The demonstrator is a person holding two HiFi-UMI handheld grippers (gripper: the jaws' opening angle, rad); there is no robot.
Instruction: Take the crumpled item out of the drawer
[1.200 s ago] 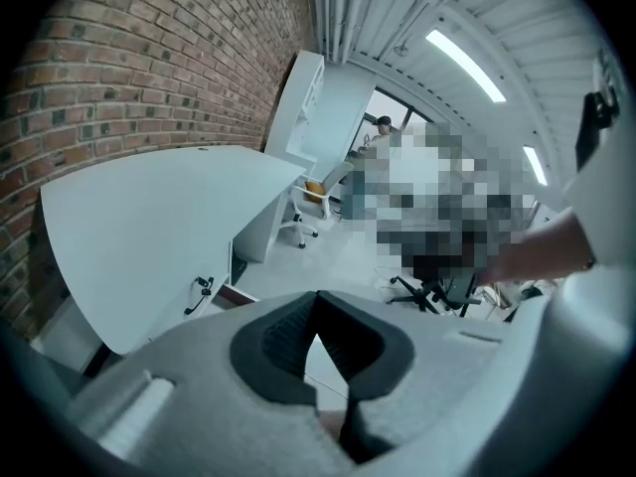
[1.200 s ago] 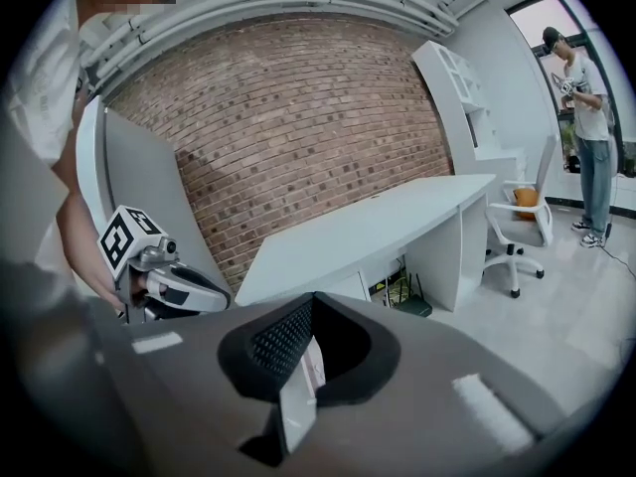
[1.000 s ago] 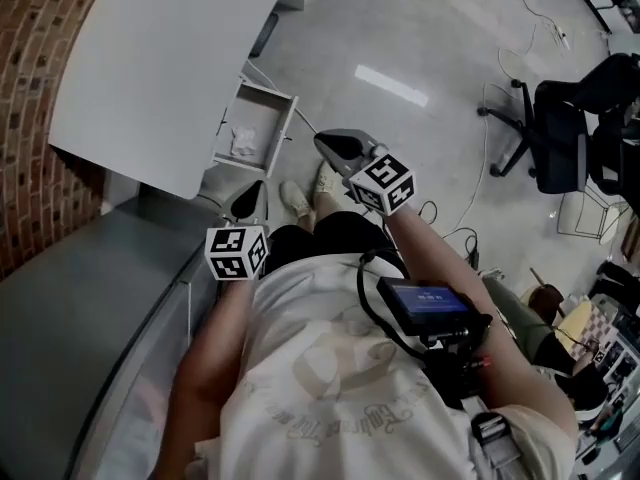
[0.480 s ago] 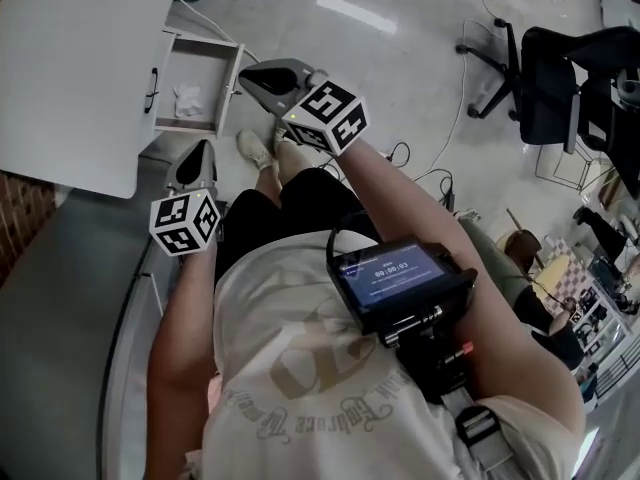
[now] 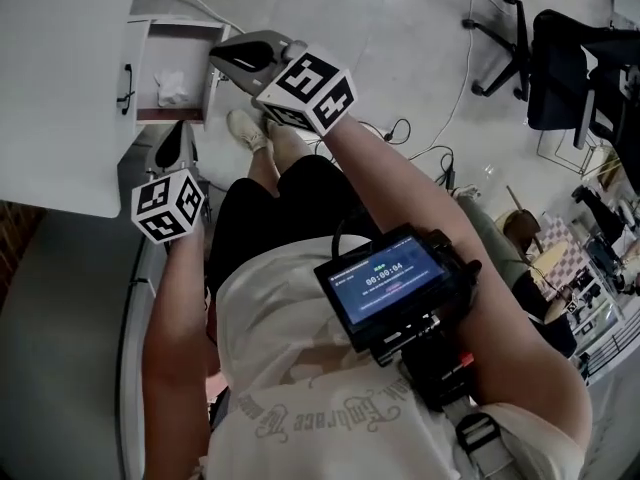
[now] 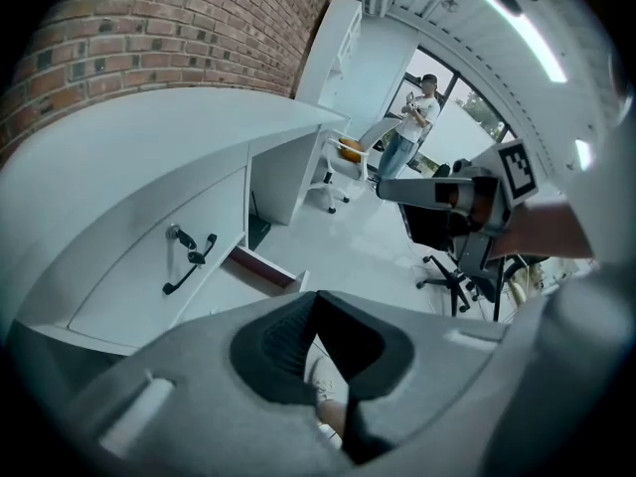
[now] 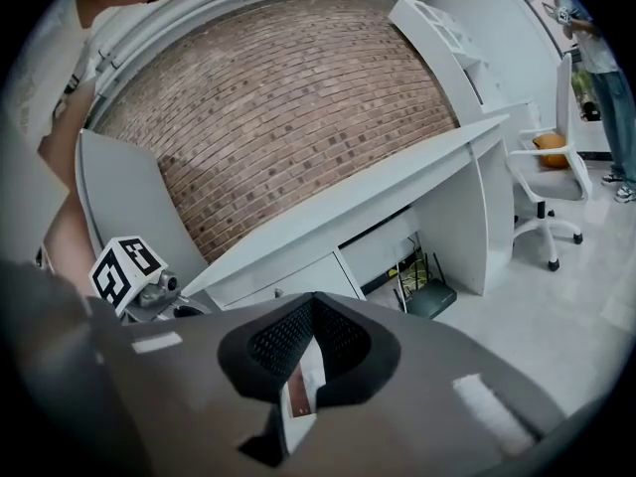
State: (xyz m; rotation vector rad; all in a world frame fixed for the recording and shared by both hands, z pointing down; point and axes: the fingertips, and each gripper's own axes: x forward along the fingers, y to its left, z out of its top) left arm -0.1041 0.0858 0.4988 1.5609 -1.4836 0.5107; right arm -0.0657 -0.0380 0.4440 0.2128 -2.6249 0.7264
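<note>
Drawer point(image 5: 172, 115) open, crumpled item point(image 5: 172, 88) not yet taken
Head view: item inside, far left; right gripper point(image 5: 218, 54) hangs beside the drawer, probably to reach in. Left gripper view: left gripper point(image 6: 316, 304) pressed together, empty. Right gripper view: jaws together, empty.

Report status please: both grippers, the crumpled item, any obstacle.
Left gripper and right gripper: jaws shut, empty. Crumpled item lies in the open drawer, not yet touched. Nothing seen blocking it.
</note>
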